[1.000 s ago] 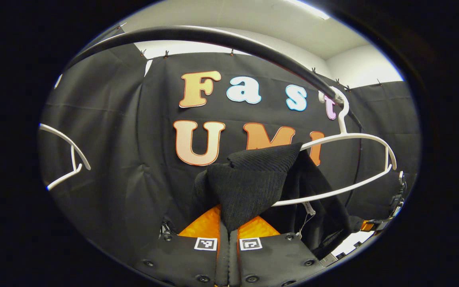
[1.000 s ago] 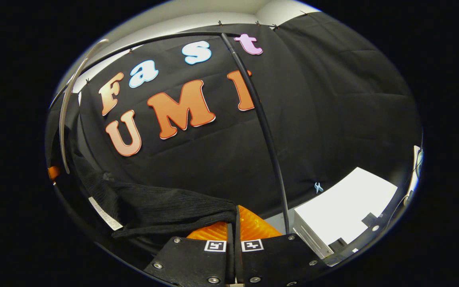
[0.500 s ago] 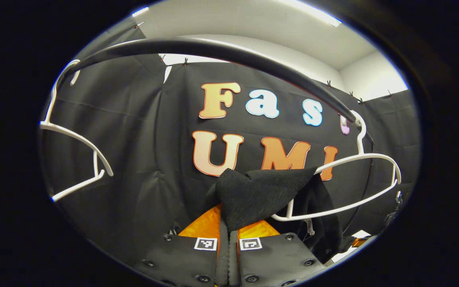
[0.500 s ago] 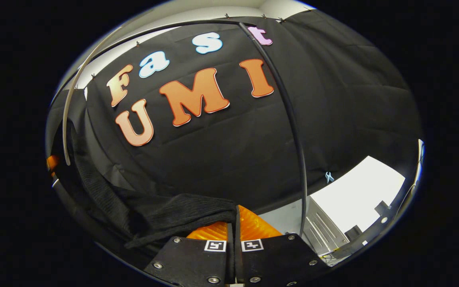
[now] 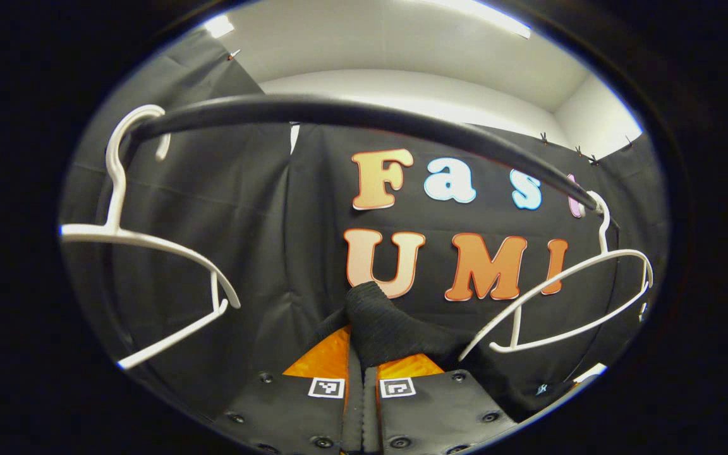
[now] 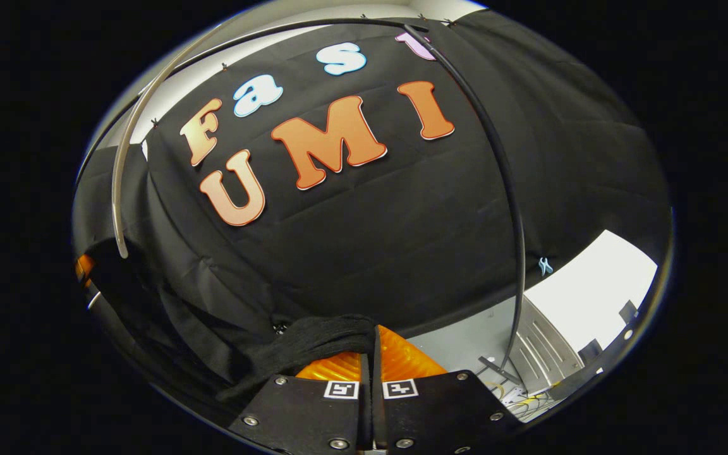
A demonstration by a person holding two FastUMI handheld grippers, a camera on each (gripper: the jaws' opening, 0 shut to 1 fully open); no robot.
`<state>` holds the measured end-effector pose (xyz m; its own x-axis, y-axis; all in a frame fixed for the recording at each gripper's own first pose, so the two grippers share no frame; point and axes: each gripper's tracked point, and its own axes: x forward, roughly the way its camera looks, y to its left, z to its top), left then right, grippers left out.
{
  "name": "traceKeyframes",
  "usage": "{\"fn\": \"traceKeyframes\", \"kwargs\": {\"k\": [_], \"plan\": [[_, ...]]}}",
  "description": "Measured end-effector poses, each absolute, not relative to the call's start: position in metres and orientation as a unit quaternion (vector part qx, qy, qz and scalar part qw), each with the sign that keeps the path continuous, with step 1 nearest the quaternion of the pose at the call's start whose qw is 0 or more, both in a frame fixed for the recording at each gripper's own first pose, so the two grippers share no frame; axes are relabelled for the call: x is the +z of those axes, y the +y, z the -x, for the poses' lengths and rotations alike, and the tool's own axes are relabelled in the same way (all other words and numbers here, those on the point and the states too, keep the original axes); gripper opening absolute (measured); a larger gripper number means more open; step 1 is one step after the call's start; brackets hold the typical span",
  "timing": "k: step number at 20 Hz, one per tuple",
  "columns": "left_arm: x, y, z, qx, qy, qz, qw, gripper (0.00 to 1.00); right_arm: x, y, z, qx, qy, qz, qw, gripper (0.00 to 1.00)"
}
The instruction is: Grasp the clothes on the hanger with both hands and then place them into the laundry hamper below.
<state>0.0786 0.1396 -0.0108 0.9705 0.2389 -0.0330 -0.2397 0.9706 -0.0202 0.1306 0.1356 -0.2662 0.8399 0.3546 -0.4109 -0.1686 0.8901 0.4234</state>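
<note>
Black knit garment off its hanger, held at two points.

Garment (image 5: 395, 328): dark ribbed knit, bunched, a fold standing up between the jaws in the left gripper view, trailing right and down. In the right gripper view (image 6: 313, 341) another edge is pinched, cloth sagging left. White hanger (image 5: 566, 303) bare on the rail, tilted, far right.

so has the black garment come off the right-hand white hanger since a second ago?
Yes. The black garment now hangs below the white hanger, which is bare under the rail; it draped over it before.
</note>
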Motion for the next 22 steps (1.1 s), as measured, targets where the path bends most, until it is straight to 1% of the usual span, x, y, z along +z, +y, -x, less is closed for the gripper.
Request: {"fn": "traceKeyframes", "kwargs": {"k": [3,5,6,13,17,18,19,22], "plan": [[-0.047,0.136,-0.081,0.106,0.055,0.015,0.993,0.1,-0.278,0.144,-0.125,0.141,0.259,-0.185,0.937,0.0],[-0.072,0.134,-0.082,0.094,0.085,0.022,0.992,0.04,-0.287,0.144,-0.121,0.137,0.269,-0.186,0.935,0.0],[-0.086,0.132,-0.081,0.089,0.1,0.026,0.991,0.07,-0.291,0.143,-0.119,0.134,0.273,-0.186,0.934,0.0],[-0.175,0.116,-0.077,0.069,0.199,0.044,0.977,0.07,-0.322,0.122,-0.108,0.101,0.299,-0.178,0.932,0.0],[-0.24,0.093,-0.069,0.045,0.268,0.072,0.96,0.07,-0.348,0.118,-0.102,0.095,0.322,-0.164,0.927,0.0],[-0.253,0.086,-0.068,0.038,0.283,0.077,0.955,0.05,-0.355,0.119,-0.099,0.095,0.329,-0.159,0.926,0.0],[-0.268,0.079,-0.066,0.031,0.297,0.078,0.951,0.07,-0.361,0.12,-0.099,0.096,0.336,-0.156,0.924,0.0],[-0.307,0.056,-0.06,0.007,0.342,0.081,0.936,0.07,-0.379,0.128,-0.096,0.099,0.352,-0.147,0.919,0.0]]}}
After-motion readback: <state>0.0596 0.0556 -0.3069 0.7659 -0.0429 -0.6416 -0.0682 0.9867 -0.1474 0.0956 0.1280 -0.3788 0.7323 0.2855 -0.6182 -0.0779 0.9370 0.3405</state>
